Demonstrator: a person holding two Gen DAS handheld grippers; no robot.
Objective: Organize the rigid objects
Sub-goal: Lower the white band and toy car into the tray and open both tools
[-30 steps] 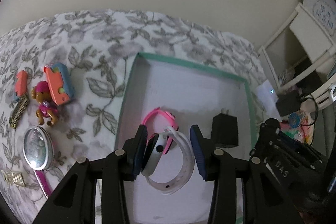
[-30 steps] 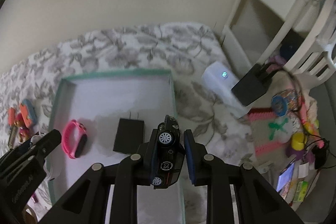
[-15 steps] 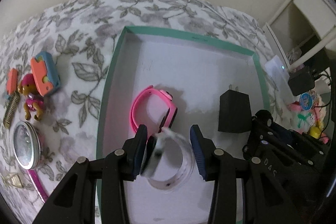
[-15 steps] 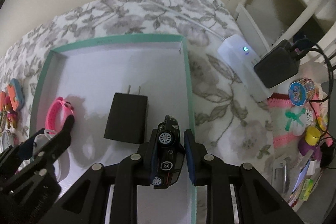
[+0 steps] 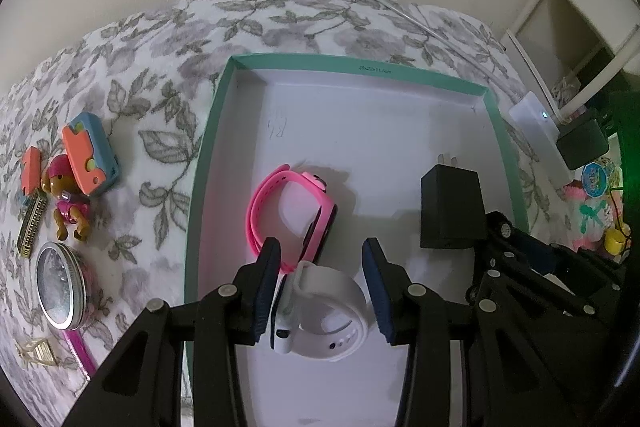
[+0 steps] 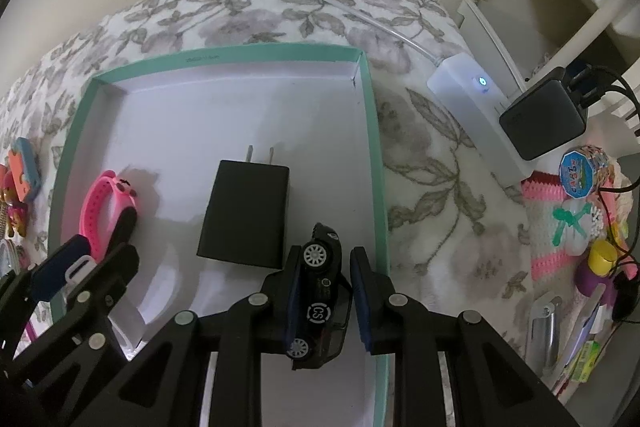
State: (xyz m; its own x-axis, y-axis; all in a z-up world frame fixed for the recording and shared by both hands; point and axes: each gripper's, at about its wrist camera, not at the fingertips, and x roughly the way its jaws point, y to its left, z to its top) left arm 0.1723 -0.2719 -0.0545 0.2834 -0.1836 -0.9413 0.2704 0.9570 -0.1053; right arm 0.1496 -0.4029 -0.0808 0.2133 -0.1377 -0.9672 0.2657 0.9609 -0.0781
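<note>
Fingers [image 5: 266,287] of the left gripper [image 5: 321,243] are closed on a white watch [image 5: 332,307], pinching its looped band from both sides. It is held low over the near left part of a teal-rimmed tray [image 5: 360,61]. A pink watch [image 5: 292,215] lies on the tray floor just beyond it, apparently touching.

The right gripper [image 6: 327,253] has its fingers [image 6: 362,291] clamped on a black toy car [image 6: 322,291], held on its side with wheels showing, just inside the tray's right edge. A black charger [image 6: 244,211] lies flat mid-tray, beside the car.

The tray sits on a floral blanket [image 5: 160,99]. Off its left edge lie an orange and blue block [image 5: 90,155], a toy dog [image 5: 66,199] and a round tin [image 5: 60,287].
</note>
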